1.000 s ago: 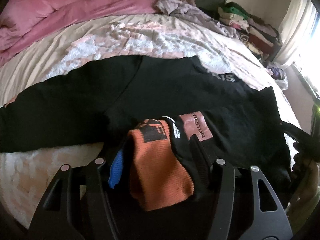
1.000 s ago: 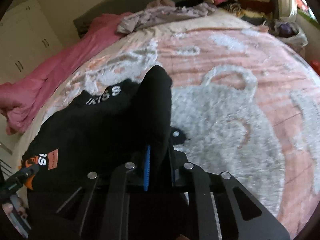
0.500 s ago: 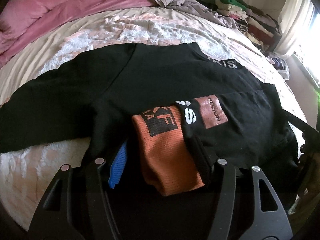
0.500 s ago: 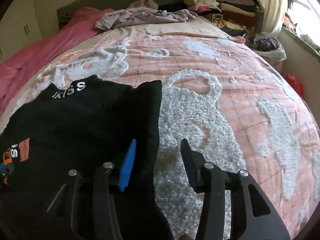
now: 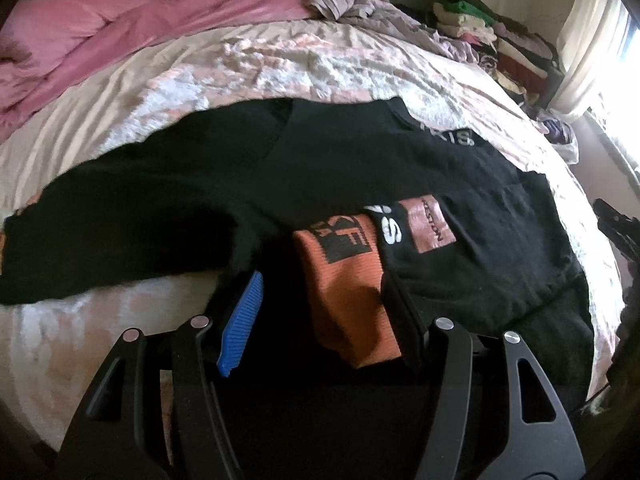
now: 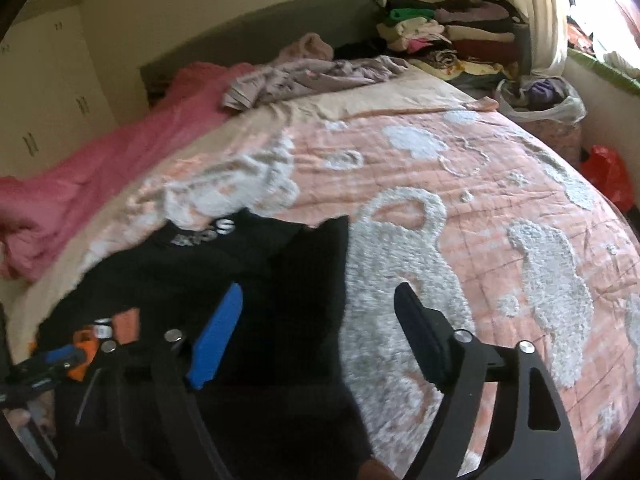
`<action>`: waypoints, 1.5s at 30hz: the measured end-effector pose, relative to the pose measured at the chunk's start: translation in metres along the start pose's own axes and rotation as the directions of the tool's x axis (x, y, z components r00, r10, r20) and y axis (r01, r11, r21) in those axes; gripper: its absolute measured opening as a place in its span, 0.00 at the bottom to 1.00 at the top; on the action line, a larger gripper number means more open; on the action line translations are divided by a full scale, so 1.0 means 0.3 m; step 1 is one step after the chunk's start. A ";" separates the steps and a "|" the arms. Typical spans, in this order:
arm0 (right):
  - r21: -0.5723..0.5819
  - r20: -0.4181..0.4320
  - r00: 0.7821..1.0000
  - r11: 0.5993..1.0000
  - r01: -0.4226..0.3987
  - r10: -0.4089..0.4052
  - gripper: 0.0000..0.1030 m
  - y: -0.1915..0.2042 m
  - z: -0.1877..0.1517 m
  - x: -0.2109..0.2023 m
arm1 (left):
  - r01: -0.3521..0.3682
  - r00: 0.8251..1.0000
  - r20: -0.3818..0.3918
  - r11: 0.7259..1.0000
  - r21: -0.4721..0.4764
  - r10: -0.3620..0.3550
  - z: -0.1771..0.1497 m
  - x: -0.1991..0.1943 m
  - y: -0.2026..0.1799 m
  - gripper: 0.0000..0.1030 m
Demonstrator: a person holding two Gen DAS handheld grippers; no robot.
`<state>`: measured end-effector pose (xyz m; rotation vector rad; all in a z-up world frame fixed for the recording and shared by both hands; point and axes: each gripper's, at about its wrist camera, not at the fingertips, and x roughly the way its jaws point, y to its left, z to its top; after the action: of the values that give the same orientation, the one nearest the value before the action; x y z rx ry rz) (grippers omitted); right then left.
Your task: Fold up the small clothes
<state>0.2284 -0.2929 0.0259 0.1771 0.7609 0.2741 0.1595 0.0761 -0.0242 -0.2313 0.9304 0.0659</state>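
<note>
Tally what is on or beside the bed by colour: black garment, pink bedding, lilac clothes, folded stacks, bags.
Black sweater: 1
Pink duvet: 1
Lilac clothes heap: 1
Folded stack: 1
Clear bag: 1
Red bag: 1
Total: 6

My left gripper (image 5: 320, 312) is matt black plastic with shiny metal bolts and a ribbed blue pad (image 5: 242, 324); my right gripper (image 6: 316, 340) looks the same. The black shirt (image 5: 248, 184) is soft matt cloth, its orange cuff (image 5: 352, 300) a ribbed knit. The bedspread (image 6: 460, 200) is quilted peach cloth with rough, nubbly white tufts. The pink blanket (image 5: 132, 32) is smooth cloth with a faint sheen.
</note>
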 end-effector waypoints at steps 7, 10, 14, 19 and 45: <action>-0.041 0.027 0.999 0.998 -0.044 0.045 0.86 0.066 0.006 -0.119 | -0.014 0.999 0.032 1.000 -0.018 0.014 0.010 -0.090 0.059 0.55; -0.056 0.038 0.998 0.997 -0.055 0.057 0.88 0.092 0.012 -0.160 | -0.027 0.999 0.042 0.999 -0.024 0.028 0.007 -0.117 0.083 0.62; -0.086 0.062 0.995 0.994 -0.068 0.073 0.91 0.138 0.025 -0.211 | -0.034 0.998 0.055 0.998 -0.045 0.037 0.003 -0.153 0.122 0.69; -0.121 0.066 0.992 0.988 -0.095 0.104 0.93 0.202 0.040 -0.243 | -0.060 0.995 0.079 0.996 -0.063 0.064 0.006 -0.198 0.172 0.82; -0.367 -0.002 0.969 0.901 -0.230 0.246 0.94 0.697 0.096 -0.216 | -0.170 0.968 0.144 0.960 -0.224 0.205 -0.004 -0.335 0.456 0.89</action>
<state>0.1661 -0.1160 0.1423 -0.0779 0.6311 0.6380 0.0772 0.2133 0.0326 -0.3279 0.7764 0.3564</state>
